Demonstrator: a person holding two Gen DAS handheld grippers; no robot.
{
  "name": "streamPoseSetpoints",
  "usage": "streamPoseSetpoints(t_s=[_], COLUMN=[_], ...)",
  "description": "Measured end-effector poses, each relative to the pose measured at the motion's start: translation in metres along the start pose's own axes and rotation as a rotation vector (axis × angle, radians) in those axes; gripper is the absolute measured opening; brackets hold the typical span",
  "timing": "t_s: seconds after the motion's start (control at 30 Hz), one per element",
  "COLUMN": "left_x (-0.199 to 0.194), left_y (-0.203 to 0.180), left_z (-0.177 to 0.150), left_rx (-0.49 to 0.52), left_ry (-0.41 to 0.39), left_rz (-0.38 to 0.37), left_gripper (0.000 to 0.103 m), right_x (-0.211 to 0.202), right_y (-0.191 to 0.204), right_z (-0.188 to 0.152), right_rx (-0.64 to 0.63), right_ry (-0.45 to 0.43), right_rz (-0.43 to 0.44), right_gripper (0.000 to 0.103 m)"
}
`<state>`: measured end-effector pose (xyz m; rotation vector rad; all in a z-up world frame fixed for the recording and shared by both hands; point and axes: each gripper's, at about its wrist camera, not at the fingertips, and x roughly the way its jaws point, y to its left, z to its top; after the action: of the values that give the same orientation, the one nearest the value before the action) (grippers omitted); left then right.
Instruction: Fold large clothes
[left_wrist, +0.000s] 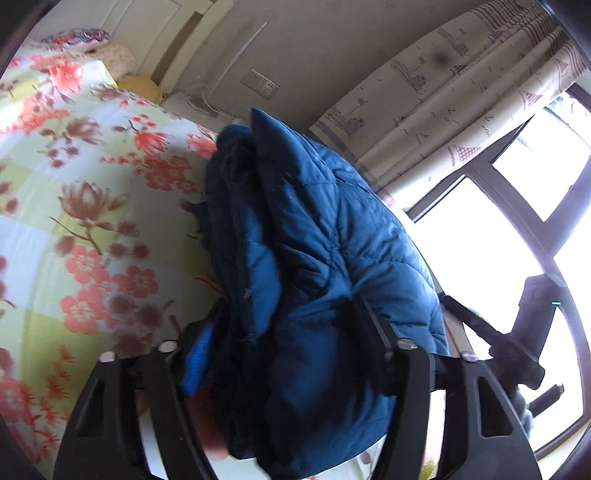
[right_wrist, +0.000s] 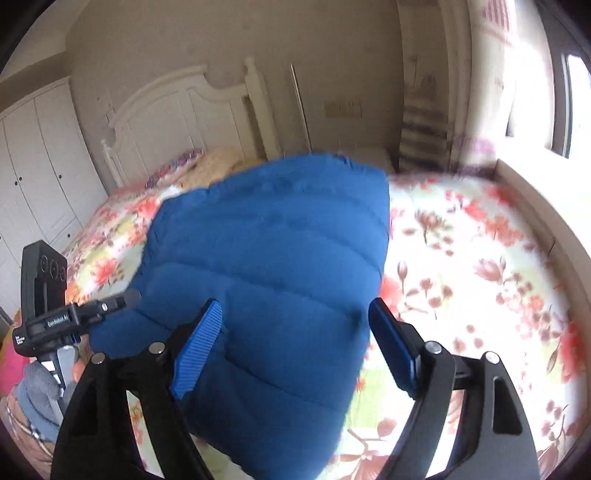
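Observation:
A blue quilted down jacket lies bunched and folded on the floral bed quilt. My left gripper has the jacket's thick fold between its fingers. The blue left pad shows beside dark lining, while fabric drapes over the right finger and hides it. In the right wrist view the jacket is a smooth blue panel running away from me. My right gripper stands open astride its near end, and both blue pads are clear of the cloth.
The bed runs to a white headboard with pillows. White wardrobe doors stand at left. A patterned curtain and a bright window lie to the right. The other gripper's body shows at the left edge.

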<state>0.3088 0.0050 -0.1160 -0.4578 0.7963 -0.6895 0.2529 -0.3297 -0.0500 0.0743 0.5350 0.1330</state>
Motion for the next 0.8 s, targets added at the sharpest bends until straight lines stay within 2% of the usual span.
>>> streamPoseSetpoints(t_s=[0.03,0.1,0.2,0.23,0.27,0.3,0.37,0.47,0.53,0.67,0.73,0.8], left_x=[-0.006,-0.026,-0.061,-0.065,-0.065,-0.06,-0.036,0.015,0.057,0.122,0.155,0.16], left_y=[-0.002,-0.002,-0.014,-0.022,-0.037,-0.05,-0.081,-0.114,-0.121,-0.098,-0.075,-0.051], left_z=[0.002,0.014,0.047,0.06,0.079,0.092,0.118,0.134,0.139,0.133,0.119,0.116], left_rx=[0.011,0.022,0.045,0.074,0.132,0.176,0.302,0.448,0.5,0.476,0.518,0.451], left_ry=[-0.01,-0.075,-0.214,-0.23,-0.226,-0.212,-0.136,-0.064,0.019,0.132,0.18,0.171], left_rz=[0.02,0.055,0.105,0.113,0.129,0.147,0.189,0.293,0.322,0.384,0.453,0.394], left_gripper=[0.071,0.074,0.082,0.083,0.086,0.094,0.096,0.096,0.097,0.097,0.099,0.099], right_x=[-0.008,-0.013,0.007,0.02,0.032,0.042,0.047,0.044,0.042,0.039,0.04,0.046], right_y=[0.015,0.046,0.1,0.118,0.132,0.146,0.162,0.167,0.165,0.166,0.167,0.171], right_z=[0.003,0.006,-0.01,-0.022,-0.034,-0.047,-0.059,-0.066,-0.074,-0.076,-0.077,-0.082], right_rx=[-0.053,-0.138,-0.3,-0.38,-0.441,-0.511,-0.592,-0.621,-0.62,-0.62,-0.627,-0.637], right_ry=[-0.044,-0.079,-0.002,0.033,0.06,0.064,0.061,0.053,0.042,0.04,0.029,0.019], right_rz=[-0.024,0.013,0.024,0.01,-0.023,-0.088,-0.146,-0.172,-0.169,-0.176,-0.171,-0.174], right_gripper=[0.081,0.081,0.081,0.081,0.076,0.075,0.067,0.065,0.065,0.065,0.065,0.065])
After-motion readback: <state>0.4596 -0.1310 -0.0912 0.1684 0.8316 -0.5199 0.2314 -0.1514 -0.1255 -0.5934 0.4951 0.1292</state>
